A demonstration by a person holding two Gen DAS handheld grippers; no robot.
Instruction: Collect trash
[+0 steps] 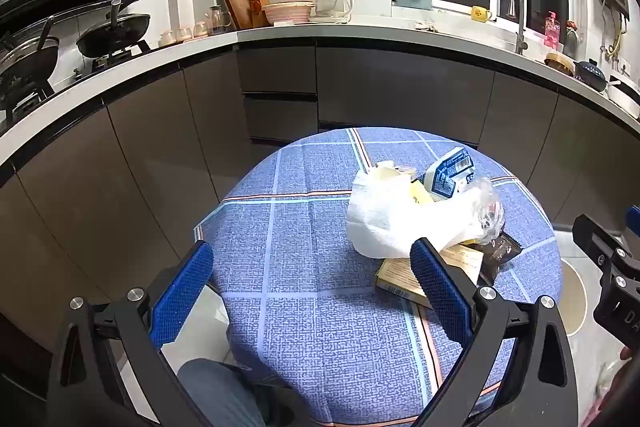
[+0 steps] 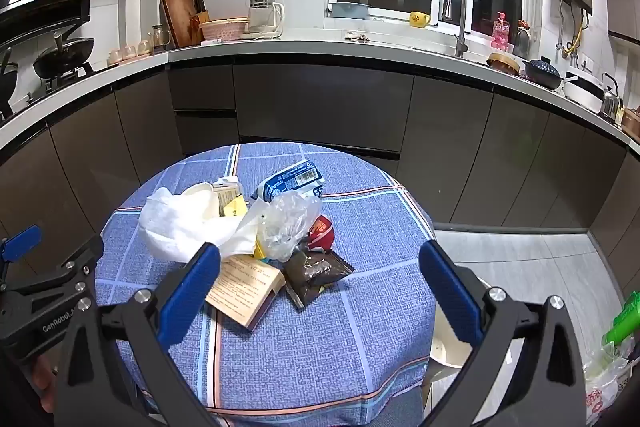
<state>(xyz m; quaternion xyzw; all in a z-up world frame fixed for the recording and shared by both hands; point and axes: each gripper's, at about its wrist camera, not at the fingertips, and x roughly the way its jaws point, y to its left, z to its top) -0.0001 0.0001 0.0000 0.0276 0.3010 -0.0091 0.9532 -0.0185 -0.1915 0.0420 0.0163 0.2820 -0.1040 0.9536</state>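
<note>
A pile of trash lies on the round table with a blue checked cloth [image 2: 312, 347]: a white plastic bag [image 2: 180, 223], a clear crumpled bag [image 2: 286, 223], a blue-and-white carton [image 2: 292, 181], a tan cardboard box [image 2: 244, 287], a dark brown wrapper [image 2: 316, 273] and a red wrapper [image 2: 322, 229]. My right gripper [image 2: 318, 287] is open and empty, just in front of the pile. My left gripper [image 1: 312, 283] is open and empty, to the left of the white bag [image 1: 384, 219] and the box [image 1: 404, 277].
A white bin [image 2: 450, 343] stands on the floor by the table's right edge. Dark kitchen cabinets [image 2: 320, 103] and a worktop with pans, a kettle and a sink curve behind the table. A green bottle [image 2: 624, 319] and a bag are at far right.
</note>
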